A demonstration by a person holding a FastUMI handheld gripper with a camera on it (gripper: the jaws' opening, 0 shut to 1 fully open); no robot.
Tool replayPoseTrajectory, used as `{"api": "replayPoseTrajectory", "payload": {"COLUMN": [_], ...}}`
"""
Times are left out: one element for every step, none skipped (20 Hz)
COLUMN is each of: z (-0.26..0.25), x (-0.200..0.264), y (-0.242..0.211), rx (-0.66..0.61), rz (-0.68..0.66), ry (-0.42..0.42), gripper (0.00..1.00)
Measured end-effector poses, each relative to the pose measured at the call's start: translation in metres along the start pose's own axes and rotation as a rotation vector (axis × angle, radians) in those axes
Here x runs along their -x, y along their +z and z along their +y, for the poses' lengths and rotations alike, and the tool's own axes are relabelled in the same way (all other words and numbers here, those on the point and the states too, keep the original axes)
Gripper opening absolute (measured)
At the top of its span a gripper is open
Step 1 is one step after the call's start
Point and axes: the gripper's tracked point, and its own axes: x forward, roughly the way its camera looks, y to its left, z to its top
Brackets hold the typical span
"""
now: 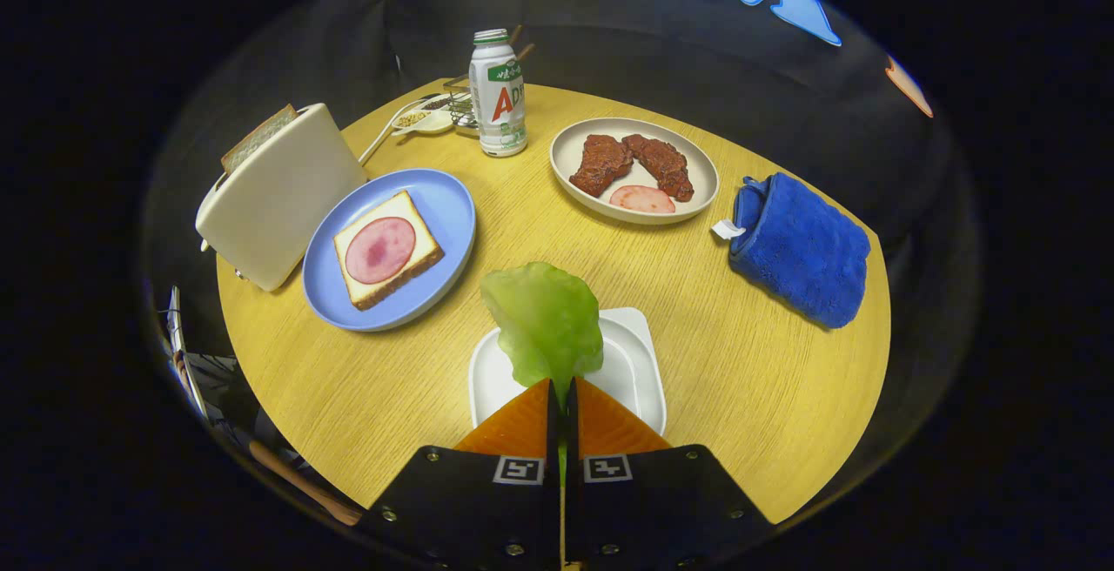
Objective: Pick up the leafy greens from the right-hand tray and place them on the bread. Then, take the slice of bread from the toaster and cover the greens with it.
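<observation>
Gripper [561,397] pinches leafy greens [544,319] — leaf fans ahead.

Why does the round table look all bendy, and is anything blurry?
Gripper view: the fisheye lens curves the table edge; nothing is blurry, the greens between the closed gripper fingers look sharp; light is soft, with faint shadows under the plates.

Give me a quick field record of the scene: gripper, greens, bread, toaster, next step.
gripper: shut on leafy greens, leaf clamped between both fingers
greens: lifted above white tray
bread: on blue plate, ham slice on top, no greens yet
toaster: beside the plate, bread slice sticking out of it
next step: probably carry the greens over to the bread
</observation>
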Motion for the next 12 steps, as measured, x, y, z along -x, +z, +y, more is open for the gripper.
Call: {"api": "replayPoseTrajectory", "payload": {"z": [0.003,0.008,0.015,0.020,0.024,0.028,0.035,0.041,0.050,0.057,0.064,0.070], "x": [0.002,0.004,0.004,0.004,0.004,0.006,0.007,0.009,0.010,0.012,0.012,0.011], "y": [0.003,0.007,0.007,0.009,0.012,0.015,0.018,0.022,0.026,0.028,0.031,0.034], "rx": [0.009,0.014,0.015,0.018,0.021,0.019,0.014,0.002,-0.011,-0.019,-0.027,-0.029], "rz": [-0.011,-0.020,-0.022,-0.026,-0.030,-0.036,-0.041,-0.048,-0.058,-0.067,-0.075,-0.078], "ry": [-0.001,0.006,0.013,0.022,0.024,0.027,0.037,0.054,0.075,0.094,0.109,0.114], "gripper": [0.02,0.02,0.02,0.02,0.02,0.02,0.02,0.02,0.02,0.02,0.02,0.02]}}
